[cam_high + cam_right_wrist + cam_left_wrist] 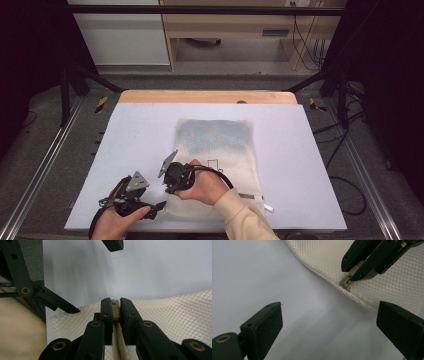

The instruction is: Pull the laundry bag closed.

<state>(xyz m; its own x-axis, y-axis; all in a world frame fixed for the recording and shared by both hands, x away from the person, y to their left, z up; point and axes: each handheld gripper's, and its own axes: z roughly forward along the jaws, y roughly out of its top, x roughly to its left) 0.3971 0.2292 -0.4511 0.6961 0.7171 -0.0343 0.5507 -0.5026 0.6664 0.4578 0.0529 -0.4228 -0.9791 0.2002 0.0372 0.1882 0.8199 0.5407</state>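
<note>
A cream mesh bag (pixel 220 150) lies flat on the pale table (pixel 140 135), its zipper (pixel 117 340) running along the near edge. My right gripper (pixel 115 307) is shut on the beige zipper pull (pixel 115 312) at the bag's near left corner. From the left gripper view the same black jaws pinch the pull (pixel 348 281) against the mesh (pixel 387 285). My left gripper (pixel 332 325) stands open just left of that corner, with bare table between its pads (pixel 265 325). In the high view the left gripper (pixel 159 204) sits beside the right gripper (pixel 171 191).
The bag's far half looks blue-grey, with a small printed outline (pixel 214 164) near its middle. A white tab (pixel 268 207) pokes out at the bag's near right. Beyond the table's wooden far edge (pixel 207 96) stand cabinets. Metal rails (pixel 40 170) flank the table.
</note>
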